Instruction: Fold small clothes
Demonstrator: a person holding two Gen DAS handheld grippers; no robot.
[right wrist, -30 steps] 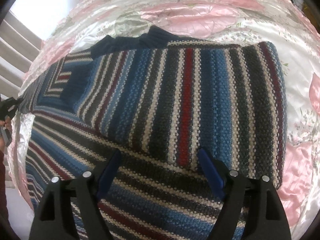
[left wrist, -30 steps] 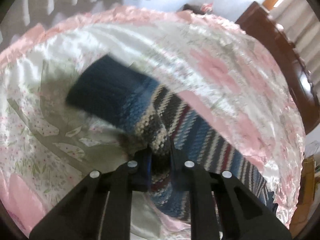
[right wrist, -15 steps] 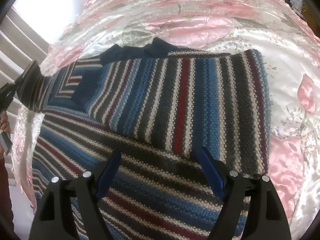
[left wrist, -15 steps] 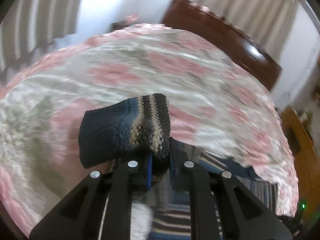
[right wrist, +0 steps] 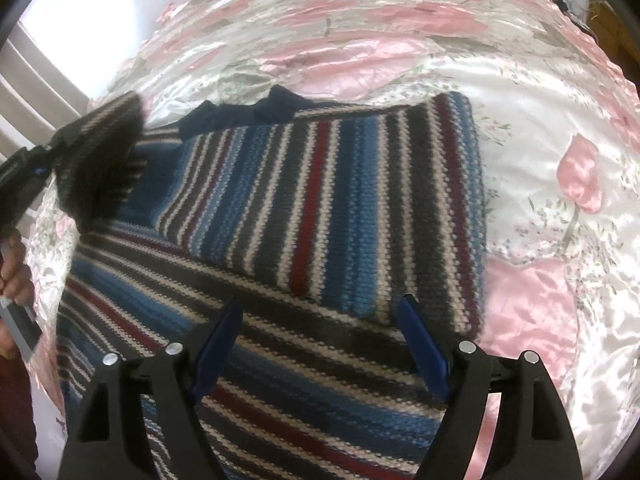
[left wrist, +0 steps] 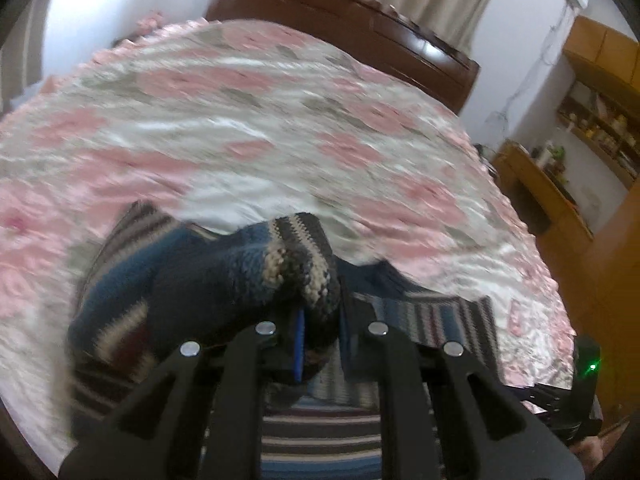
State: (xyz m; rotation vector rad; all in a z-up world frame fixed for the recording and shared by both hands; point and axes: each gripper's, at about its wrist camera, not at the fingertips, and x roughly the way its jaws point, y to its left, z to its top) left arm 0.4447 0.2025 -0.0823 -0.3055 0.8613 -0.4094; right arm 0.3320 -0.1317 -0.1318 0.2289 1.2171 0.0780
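A striped knitted sweater (right wrist: 320,216) in blue, dark grey, cream and dark red lies on the bed, its right side folded over the body. My left gripper (left wrist: 320,332) is shut on the sweater's sleeve (left wrist: 296,264) and holds it lifted above the garment. The right wrist view shows that lifted sleeve (right wrist: 104,156) at the left, blurred, with the left gripper (right wrist: 44,158) on it. My right gripper (right wrist: 320,344) hovers open just above the sweater's lower body, nothing between its blue pads (right wrist: 420,344).
A pink and white floral satin bedspread (right wrist: 540,160) covers the bed. A dark wooden headboard (left wrist: 360,28) stands beyond it, wooden shelves (left wrist: 592,120) at the right. A person's hand (right wrist: 16,272) holds the left gripper's handle at the left edge.
The left gripper has lifted the sleeve off the bedspread and swung it up and over toward the sweater's body. The right gripper has stayed open and drifted slightly.
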